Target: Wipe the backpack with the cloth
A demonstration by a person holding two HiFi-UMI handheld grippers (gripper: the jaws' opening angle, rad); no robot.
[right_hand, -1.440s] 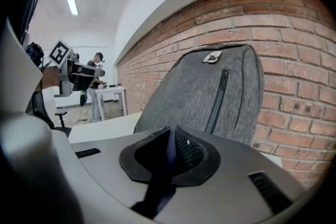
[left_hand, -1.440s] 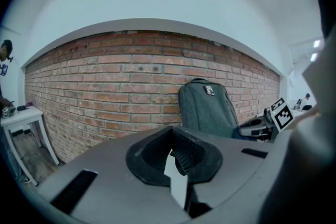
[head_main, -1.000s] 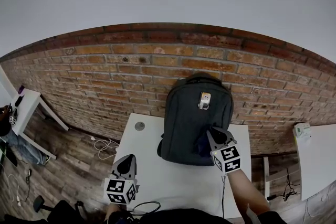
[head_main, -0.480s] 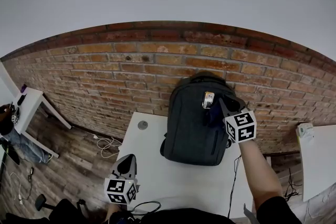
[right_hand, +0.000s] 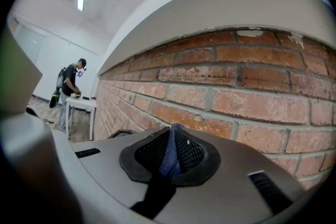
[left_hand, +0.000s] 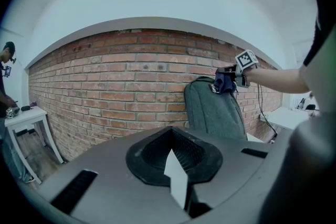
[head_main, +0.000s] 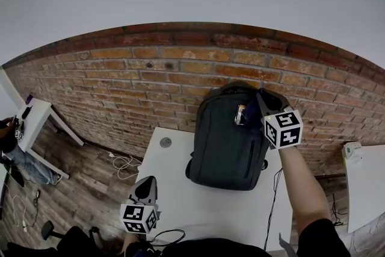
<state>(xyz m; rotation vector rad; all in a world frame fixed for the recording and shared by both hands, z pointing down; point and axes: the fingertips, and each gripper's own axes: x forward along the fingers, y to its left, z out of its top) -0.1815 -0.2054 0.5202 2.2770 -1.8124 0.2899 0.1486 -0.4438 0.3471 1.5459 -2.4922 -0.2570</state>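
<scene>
Grey backpack point(head_main: 227, 141) stands upright against brick wall point(head_main: 138, 87), handle up. Only the right gripper point(head_main: 265, 98) view shows blue cloth point(right_hand: 169, 153) pinched between its jaws. Left gripper point(head_main: 144, 188) is closed and empty.

Right gripper point(head_main: 261, 97) up at the top right corner of the upright backpack point(head_main: 224, 144), brick wall point(head_main: 144, 84) close behind. Small light tag point(head_main: 240, 112) just left of it. Left gripper point(head_main: 146, 182) low, well apart, at the white table's point(head_main: 198, 201) near-left edge.
</scene>
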